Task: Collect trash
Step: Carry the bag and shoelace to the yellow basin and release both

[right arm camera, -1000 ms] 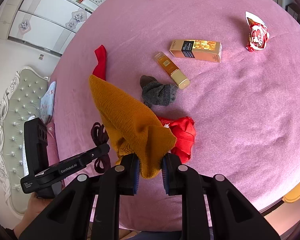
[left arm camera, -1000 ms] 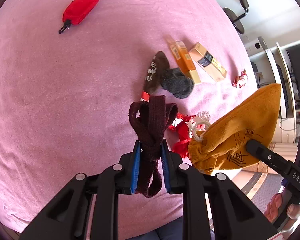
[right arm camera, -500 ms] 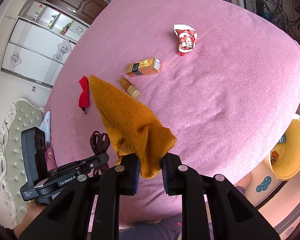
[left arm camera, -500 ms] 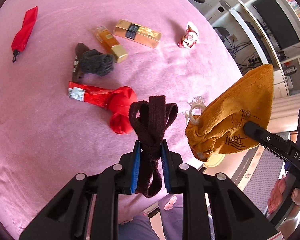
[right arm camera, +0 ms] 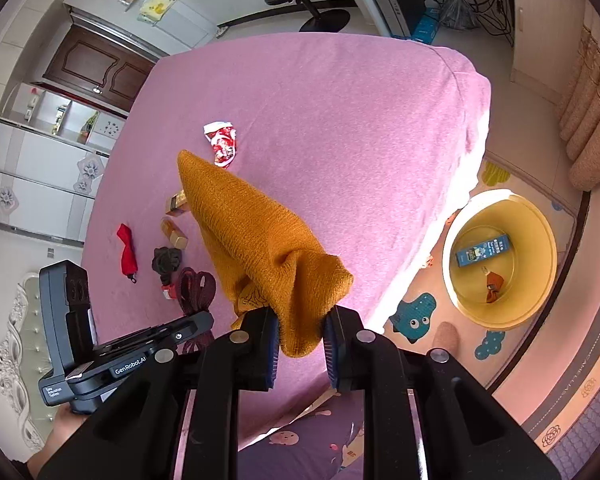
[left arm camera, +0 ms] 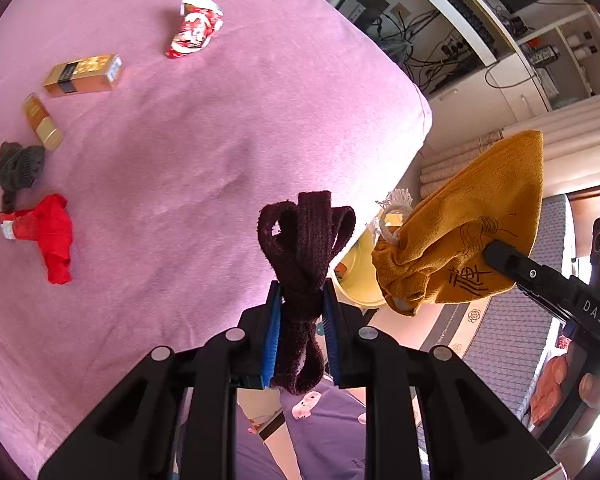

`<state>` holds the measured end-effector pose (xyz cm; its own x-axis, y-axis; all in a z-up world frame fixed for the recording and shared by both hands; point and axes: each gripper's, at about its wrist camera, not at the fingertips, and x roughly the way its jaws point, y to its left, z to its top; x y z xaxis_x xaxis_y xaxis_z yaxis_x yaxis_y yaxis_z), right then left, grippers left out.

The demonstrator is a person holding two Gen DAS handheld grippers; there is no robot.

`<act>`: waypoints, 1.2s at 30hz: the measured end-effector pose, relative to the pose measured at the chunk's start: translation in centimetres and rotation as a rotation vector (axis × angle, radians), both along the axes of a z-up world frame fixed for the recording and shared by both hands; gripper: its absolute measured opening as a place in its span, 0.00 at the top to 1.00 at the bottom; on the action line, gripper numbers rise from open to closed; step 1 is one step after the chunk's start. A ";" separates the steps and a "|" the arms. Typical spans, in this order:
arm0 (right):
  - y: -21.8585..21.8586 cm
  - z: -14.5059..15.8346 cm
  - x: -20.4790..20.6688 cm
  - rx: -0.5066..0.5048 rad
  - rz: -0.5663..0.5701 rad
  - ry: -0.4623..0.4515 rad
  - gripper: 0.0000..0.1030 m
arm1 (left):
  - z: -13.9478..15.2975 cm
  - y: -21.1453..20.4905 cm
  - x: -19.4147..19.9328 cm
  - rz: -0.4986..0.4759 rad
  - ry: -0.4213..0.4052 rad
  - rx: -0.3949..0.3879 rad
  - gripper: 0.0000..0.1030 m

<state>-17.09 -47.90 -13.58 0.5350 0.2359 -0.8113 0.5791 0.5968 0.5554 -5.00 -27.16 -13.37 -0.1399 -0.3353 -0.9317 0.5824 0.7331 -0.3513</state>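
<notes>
Right wrist view: yellow basin (right arm camera: 540,280) already holds some trash
Left gripper (left arm camera: 300,332): fingers clenched on dark strap (left arm camera: 304,248)
Right gripper (right arm camera: 300,344): fingers clenched on mustard pouch (right arm camera: 256,240)
Left on bed (right arm camera: 360,128): wrapper (right arm camera: 222,146), boxes

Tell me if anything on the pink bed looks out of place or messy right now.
Yes. Loose litter is scattered across the pink bed: a crumpled red-and-white wrapper, a gold box, a gold tube, a dark knit lump and a crumpled red bag. The yellow bin on the floor holds only two items.
</notes>
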 end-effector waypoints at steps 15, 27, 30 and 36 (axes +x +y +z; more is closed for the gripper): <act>-12.6 -3.9 -11.2 -0.004 -0.208 0.078 0.82 | -3.3 -16.7 -8.6 -0.226 0.043 0.037 0.80; -16.5 -7.3 -16.3 0.021 -0.280 0.139 0.81 | -6.3 -25.1 -13.4 -0.333 0.092 0.051 0.79; -17.0 -7.8 -16.9 0.041 -0.291 0.154 0.69 | -6.6 -25.8 -13.8 -0.324 0.115 0.050 0.56; -18.0 -8.6 -18.0 0.090 -0.333 0.156 0.61 | -6.6 -26.2 -14.0 -0.329 0.112 0.058 0.35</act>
<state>-35.13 -65.89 -22.22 0.4662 0.1441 -0.8729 0.8147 0.3148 0.4870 -18.98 -53.39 -19.93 -0.3340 -0.2025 -0.9206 0.7508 0.5334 -0.3897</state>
